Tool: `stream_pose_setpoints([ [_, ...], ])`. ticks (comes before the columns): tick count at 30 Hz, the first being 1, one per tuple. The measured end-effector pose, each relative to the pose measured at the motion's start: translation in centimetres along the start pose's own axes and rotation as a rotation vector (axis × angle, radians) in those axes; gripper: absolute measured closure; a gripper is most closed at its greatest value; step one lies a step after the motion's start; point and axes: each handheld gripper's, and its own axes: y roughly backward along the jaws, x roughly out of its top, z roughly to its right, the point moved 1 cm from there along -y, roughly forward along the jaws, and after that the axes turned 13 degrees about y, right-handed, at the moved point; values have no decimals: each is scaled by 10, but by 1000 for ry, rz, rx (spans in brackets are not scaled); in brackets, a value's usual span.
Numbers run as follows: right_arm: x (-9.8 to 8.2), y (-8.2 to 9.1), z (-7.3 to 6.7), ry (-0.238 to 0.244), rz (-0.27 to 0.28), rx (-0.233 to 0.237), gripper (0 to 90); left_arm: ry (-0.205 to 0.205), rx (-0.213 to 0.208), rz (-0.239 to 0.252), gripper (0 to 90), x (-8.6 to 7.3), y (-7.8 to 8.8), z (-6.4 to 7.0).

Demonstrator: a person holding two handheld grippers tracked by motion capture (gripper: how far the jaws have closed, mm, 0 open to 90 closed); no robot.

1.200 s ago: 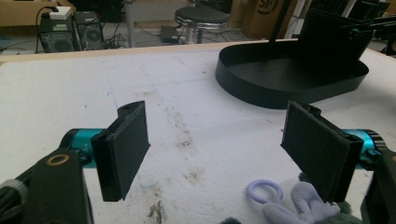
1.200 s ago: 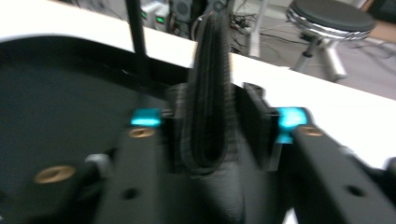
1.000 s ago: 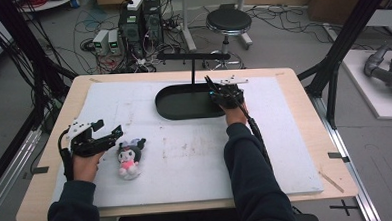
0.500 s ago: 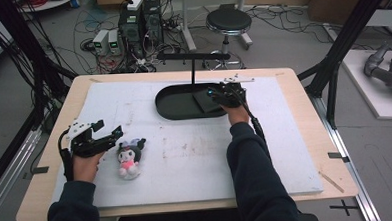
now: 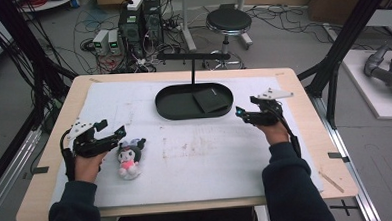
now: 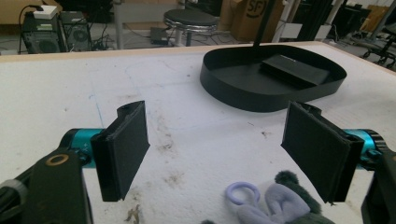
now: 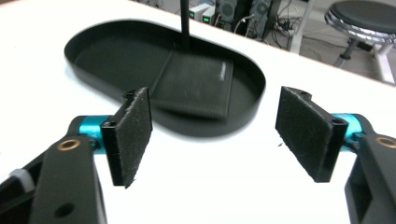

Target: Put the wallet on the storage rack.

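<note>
A black oval tray (image 5: 170,110) sits at the table's far middle, with a thin post (image 5: 192,70) rising from it. A flat black pouch (image 5: 211,99) lies in the tray's right half. My right gripper (image 5: 245,107) hovers just right of the tray, open and holding nothing. In the right gripper view the tray (image 7: 116,51) and pouch (image 7: 196,84) lie ahead of its open gripper (image 7: 219,133). A small plush doll (image 5: 129,156) lies at the near left. My left gripper (image 5: 112,130) is open just left of it. The doll's ears and lilac ring (image 6: 243,192) show below that open gripper (image 6: 219,144).
A white mat (image 5: 206,155) covers most of the wooden table (image 5: 303,91). A horizontal bar (image 5: 194,56) tops the post. Beyond the far edge are a stool (image 5: 228,22), computer boxes (image 5: 135,20) and cables. Black frame struts (image 5: 348,31) stand at both sides.
My right gripper has drawn back from over the tray's right end to the mat beside it. The pouch now lies uncovered in the tray. The left gripper and doll have not moved.
</note>
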Motion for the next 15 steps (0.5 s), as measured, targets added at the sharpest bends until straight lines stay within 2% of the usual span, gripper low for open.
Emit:
stream_pose_setpoints([
  [2, -13, 11, -2, 19, -31, -17, 240, 5, -3, 3, 223, 0, 0, 1],
  [6, -32, 26, -5, 39, -54, -38, 224, 13, -4, 6, 223, 2, -2, 1],
  [10, -35, 33, -3, 37, -54, -59, 222, 12, -4, -11, 225, 1, -5, 1],
  [15, -36, 33, -2, 32, -56, -64, 222, 13, 7, 2, 225, 2, -3, 0],
])
